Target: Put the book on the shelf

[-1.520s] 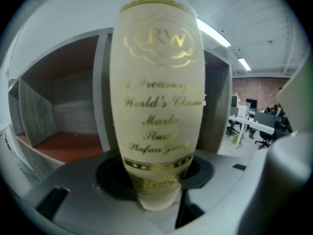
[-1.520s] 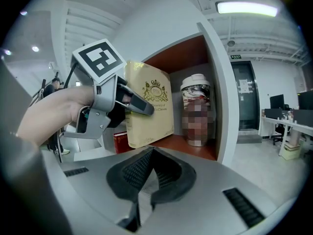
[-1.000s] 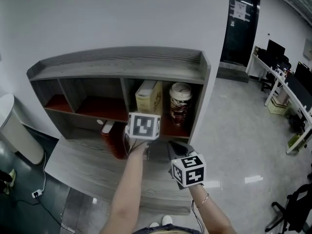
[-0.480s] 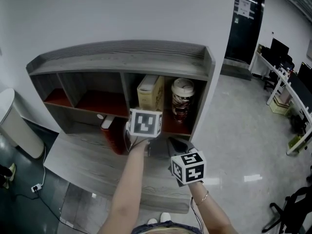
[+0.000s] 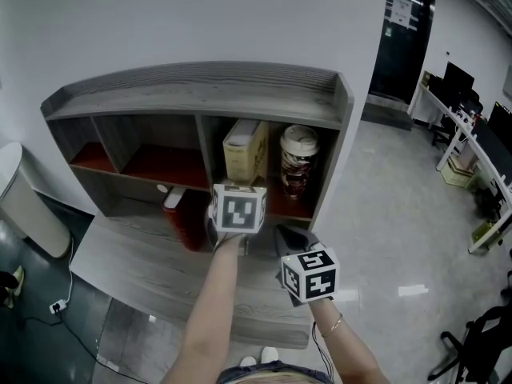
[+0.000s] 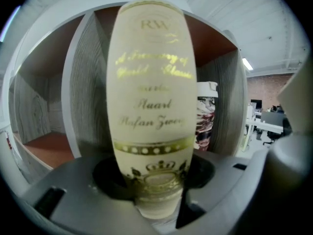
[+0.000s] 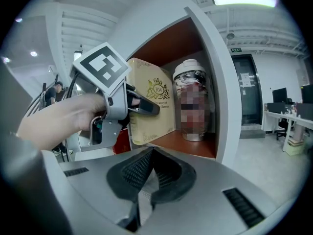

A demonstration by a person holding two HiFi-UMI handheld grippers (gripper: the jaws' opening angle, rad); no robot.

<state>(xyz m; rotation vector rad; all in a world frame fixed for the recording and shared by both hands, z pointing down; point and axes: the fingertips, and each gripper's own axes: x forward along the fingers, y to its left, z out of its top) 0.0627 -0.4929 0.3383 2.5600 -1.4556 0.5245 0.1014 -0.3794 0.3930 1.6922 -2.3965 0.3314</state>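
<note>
We note L gripper (image 7: 143, 105) clamped on book (image 6: 151, 106) at its spine; it stands upright in right bay of shelf (image 5: 200, 94), just beside jar (image 5: 298, 162). R gripper (image 7: 149, 173) idle, jaws together, empty. Risk, we think: release w/ base not seated, and book tips onto jar or slides out.

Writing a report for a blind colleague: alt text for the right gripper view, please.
The left gripper holds a cream book upright in a compartment of the shelf, beside a jar. In the foreground, the right gripper is shut and empty.
</note>
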